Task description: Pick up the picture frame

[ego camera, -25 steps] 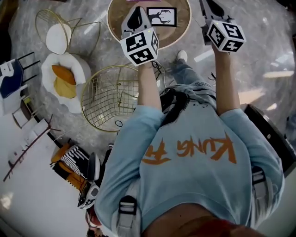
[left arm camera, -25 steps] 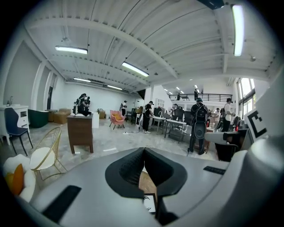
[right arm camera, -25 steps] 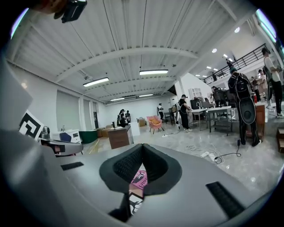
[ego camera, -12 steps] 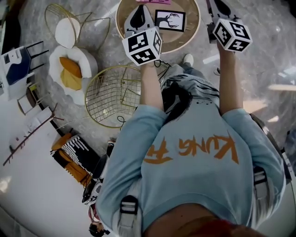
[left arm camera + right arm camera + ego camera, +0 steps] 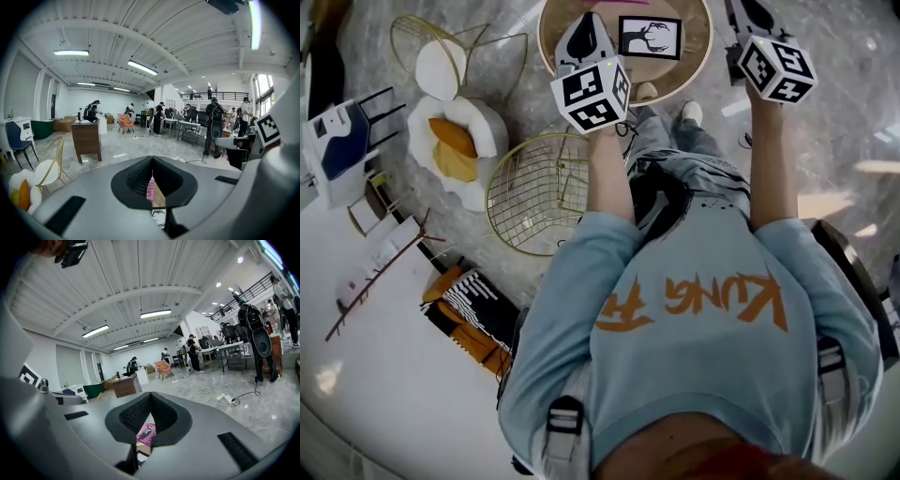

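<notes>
Left claw: jaws pressed together, nothing between. Right claw: same, pressed together, empty. Both hover over near edge of round wooden desk. Picture frame lies flat on desk, between claws, nearer left one; black antlered-deer print. Pink book beyond it, title unreadable. Grey marble floor; gold wire chair beside desk. Sweatshirt carries orange "KUNG". Big white hall, strip lights, distant people.
</notes>
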Demonstrator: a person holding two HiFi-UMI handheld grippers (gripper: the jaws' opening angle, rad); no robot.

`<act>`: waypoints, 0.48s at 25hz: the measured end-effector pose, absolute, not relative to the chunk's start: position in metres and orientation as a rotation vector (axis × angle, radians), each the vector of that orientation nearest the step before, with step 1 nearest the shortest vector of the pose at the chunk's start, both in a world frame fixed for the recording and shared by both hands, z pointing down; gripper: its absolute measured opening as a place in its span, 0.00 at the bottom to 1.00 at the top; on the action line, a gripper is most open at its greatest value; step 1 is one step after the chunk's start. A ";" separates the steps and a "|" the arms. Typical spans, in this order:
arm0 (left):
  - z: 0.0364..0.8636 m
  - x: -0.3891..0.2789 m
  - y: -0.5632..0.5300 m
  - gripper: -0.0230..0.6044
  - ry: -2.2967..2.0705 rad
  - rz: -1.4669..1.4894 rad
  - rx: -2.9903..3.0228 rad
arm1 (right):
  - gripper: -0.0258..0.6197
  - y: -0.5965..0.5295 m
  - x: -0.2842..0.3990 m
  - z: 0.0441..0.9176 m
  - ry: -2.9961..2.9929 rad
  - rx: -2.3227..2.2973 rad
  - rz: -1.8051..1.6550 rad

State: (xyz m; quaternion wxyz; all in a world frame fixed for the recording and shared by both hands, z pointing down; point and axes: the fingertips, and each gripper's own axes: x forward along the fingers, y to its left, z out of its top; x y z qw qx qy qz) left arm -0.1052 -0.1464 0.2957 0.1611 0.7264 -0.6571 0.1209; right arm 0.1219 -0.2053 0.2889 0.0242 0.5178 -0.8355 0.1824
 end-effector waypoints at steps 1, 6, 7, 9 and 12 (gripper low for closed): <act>0.301 -0.108 -0.150 0.07 -1.868 0.348 2.069 | 0.04 -0.208 0.122 0.293 -2.572 1.610 0.570; 0.332 -0.118 -0.161 0.07 -1.805 0.372 2.040 | 0.04 -0.211 0.117 0.318 -2.495 1.626 0.608; 0.338 -0.120 -0.162 0.07 -1.792 0.378 2.033 | 0.04 -0.211 0.115 0.324 -2.480 1.623 0.618; 0.352 -0.125 -0.166 0.07 -1.768 0.388 2.019 | 0.04 -0.210 0.110 0.337 -2.453 1.613 0.639; 0.373 -0.127 -0.169 0.07 -1.723 0.408 2.005 | 0.04 -0.206 0.105 0.357 -2.405 1.604 0.669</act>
